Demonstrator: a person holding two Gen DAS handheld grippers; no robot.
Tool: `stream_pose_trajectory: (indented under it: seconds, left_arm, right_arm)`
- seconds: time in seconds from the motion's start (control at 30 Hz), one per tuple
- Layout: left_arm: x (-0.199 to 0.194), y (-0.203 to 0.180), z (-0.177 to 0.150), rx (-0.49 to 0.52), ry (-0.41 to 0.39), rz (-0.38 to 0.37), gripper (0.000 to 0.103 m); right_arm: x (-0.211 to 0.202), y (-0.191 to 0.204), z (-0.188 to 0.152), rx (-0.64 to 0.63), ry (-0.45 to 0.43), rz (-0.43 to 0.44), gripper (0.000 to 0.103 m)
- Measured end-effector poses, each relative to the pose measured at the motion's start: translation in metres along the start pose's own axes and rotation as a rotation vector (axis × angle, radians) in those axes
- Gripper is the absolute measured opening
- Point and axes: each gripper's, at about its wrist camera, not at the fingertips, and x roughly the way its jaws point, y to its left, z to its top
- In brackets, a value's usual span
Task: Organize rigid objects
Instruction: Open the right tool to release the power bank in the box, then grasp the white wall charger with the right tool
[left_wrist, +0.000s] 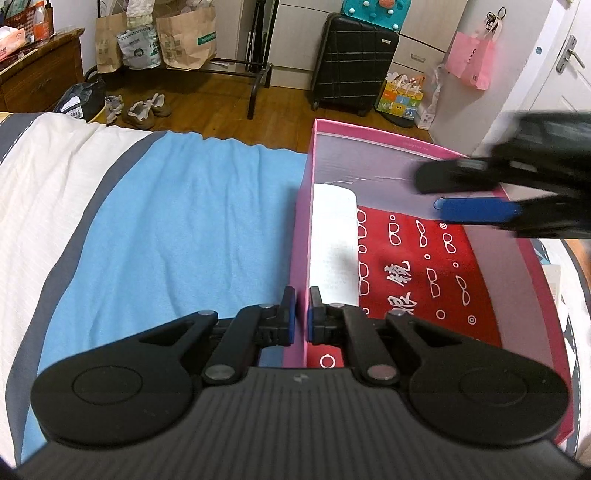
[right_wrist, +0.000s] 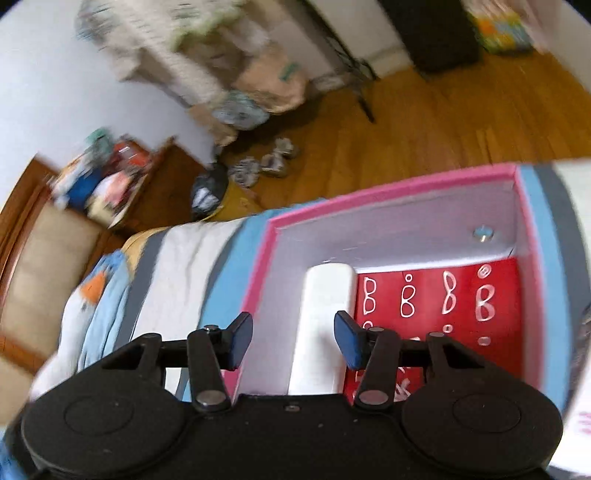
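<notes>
Box (left_wrist: 369, 136) open on top. Floor taken by white case (left_wrist: 334, 240) along left wall and red case (left_wrist: 424, 266). Blue towel (left_wrist: 177, 221) beside box unobstructed.

Right wrist view is smearing pretty badly: the paper bags (right_wrist: 273, 81), the shoes (right_wrist: 273, 162) and the cluttered shelf (right_wrist: 107, 181) are all blurring into mush, no reading any labels there. In the left wrist view the right gripper (left_wrist: 458, 195) is streaking across the pink box (left_wrist: 303, 206), so its body is just a dark blur running off the right edge. The white bottle (left_wrist: 334, 240) has print that's too tiny and fuzzy to read. There's a small round thing (right_wrist: 484, 232) on the box wall, can't tell what it is. The box's near corner is hiding behind the left gripper (left_wrist: 303, 314).
</notes>
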Motion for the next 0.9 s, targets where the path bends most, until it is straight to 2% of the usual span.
stream_pose_trajectory:
  seconds: [0.07,0.23,0.4,0.53,0.7,0.9]
  left_arm:
    - [0.000,-0.002,0.001,0.003,0.000,0.006,0.005]
    - [-0.001,-0.001,0.001,-0.011,-0.007,0.005,0.005]
    - [0.000,-0.002,0.001,-0.004,-0.007,0.011,0.005]
    - [-0.001,-0.002,0.002,0.006,-0.004,0.023,0.004]
    - [-0.001,-0.014,0.000,0.084,-0.019,0.086,0.003]
    - [-0.002,-0.012,0.001,0.077,-0.017,0.082,0.003]
  right_arm:
    - [-0.027,0.005,-0.005,-0.051,0.015,-0.019,0.055]
    - [-0.094,-0.011,-0.023,-0.053,0.031,-0.029,0.055]
    - [-0.134,-0.043,-0.045,-0.080,0.010,-0.114,0.055]
    - [-0.134,-0.073,-0.076,-0.137,0.044,-0.172,0.055]
    - [-0.110,-0.103,-0.111,-0.171,0.106,-0.238,0.055]
    - [-0.087,-0.104,-0.128,-0.286,0.111,-0.357,0.055]
